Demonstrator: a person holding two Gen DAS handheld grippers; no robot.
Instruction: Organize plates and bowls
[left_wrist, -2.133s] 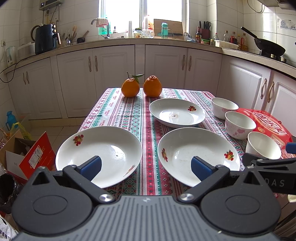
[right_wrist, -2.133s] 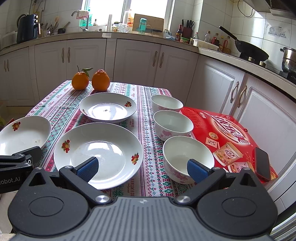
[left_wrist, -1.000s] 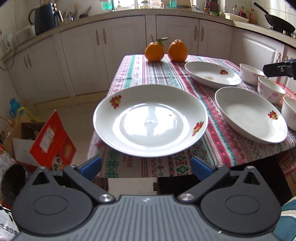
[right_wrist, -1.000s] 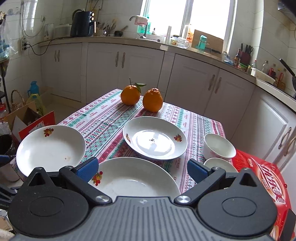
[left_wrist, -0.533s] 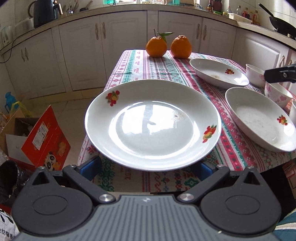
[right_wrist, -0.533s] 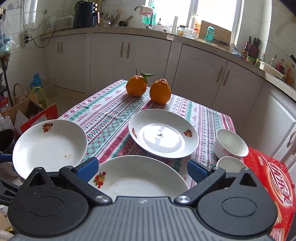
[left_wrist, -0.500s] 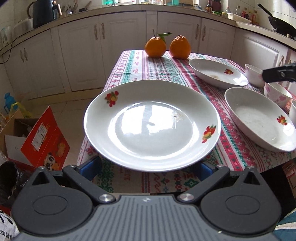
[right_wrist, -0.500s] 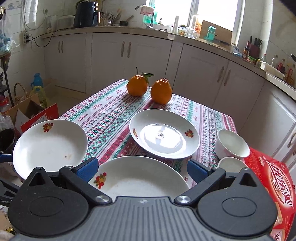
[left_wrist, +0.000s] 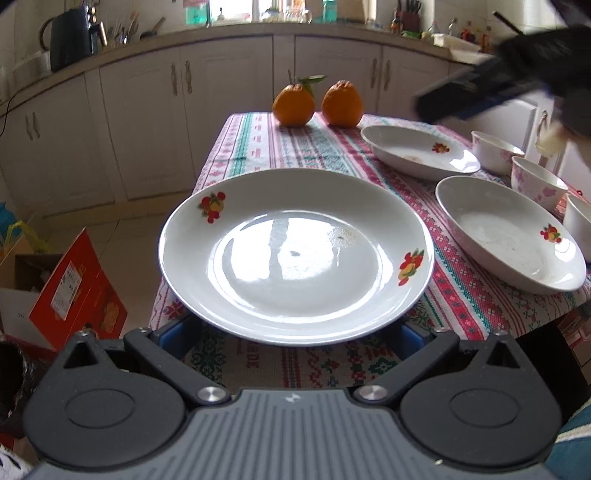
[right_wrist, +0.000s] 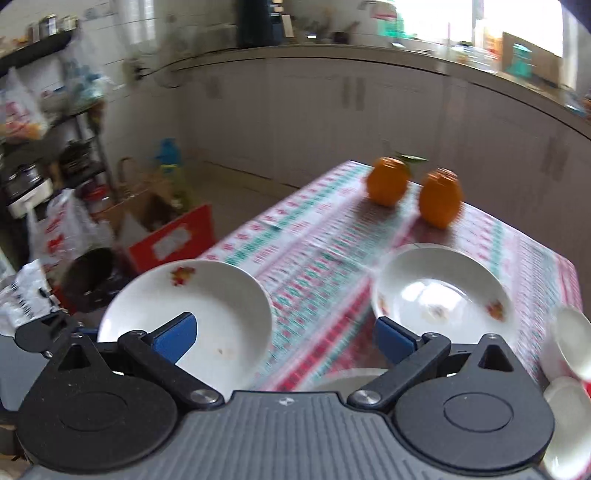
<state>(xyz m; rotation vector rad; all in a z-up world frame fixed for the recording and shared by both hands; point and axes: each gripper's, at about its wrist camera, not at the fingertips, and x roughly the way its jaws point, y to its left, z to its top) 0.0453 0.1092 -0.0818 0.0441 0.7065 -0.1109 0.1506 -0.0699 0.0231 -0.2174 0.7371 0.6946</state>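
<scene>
**Left jaws under the near plate at the desk corner; right jaws spread, empty**

Desk (left_wrist: 332, 155): patterned cloth, near-left corner sits just beneath the near plate (left_wrist: 295, 254), with cloth overhang and open floor past it to the left. Bare cloth runs from the near plate back to the two oranges (left_wrist: 317, 101) at the far edge.

Left gripper (left_wrist: 295, 332): level, facing along the desk. Its jaws stand wide, blue pads at either side below the near plate's front rim; whether they touch the rim cannot be told.

Right gripper (right_wrist: 284, 338): blurred view, angled toward the desk's left edge, above the dishes. Jaws wide apart, nothing between them.

Near plate: largest, white, glossy, two fruit decals on the rim, small dark speck near centre. Front rim overhangs the corner.

Second plate (left_wrist: 509, 236): just right of the near plate, not touching, faint residue inside.

Third plate (left_wrist: 417, 151): beyond the second, toward the oranges.

Bowls (left_wrist: 535, 184): right of both plates, pink floral print.
</scene>
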